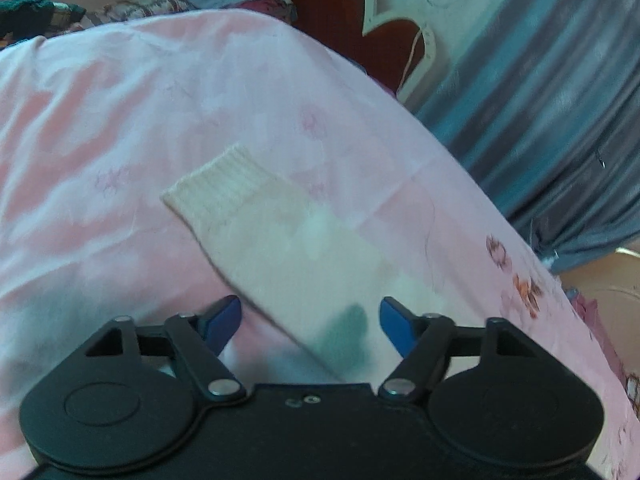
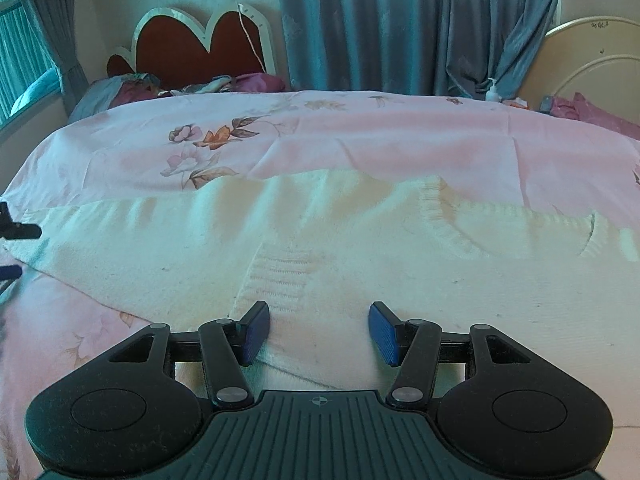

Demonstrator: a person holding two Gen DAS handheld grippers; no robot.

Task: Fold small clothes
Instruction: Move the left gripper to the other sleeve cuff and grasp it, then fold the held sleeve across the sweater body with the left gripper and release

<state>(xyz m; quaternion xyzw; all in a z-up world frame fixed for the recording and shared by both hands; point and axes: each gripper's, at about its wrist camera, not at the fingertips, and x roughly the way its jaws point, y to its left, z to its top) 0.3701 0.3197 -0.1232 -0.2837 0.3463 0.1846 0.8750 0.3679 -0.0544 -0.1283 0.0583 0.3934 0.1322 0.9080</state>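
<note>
A cream knitted sweater lies flat on the pink bedsheet. In the right wrist view one sleeve is folded across the body, its ribbed cuff just ahead of my right gripper, which is open and empty above it. The ribbed neckline lies to the right. In the left wrist view the other sleeve stretches out with its ribbed cuff at the far end. My left gripper is open, its jaws astride the sleeve.
A red heart-shaped headboard and pillows stand at the bed's far end. Blue curtains hang behind. A second, cream headboard is at the right. The left gripper's tip shows at the left edge.
</note>
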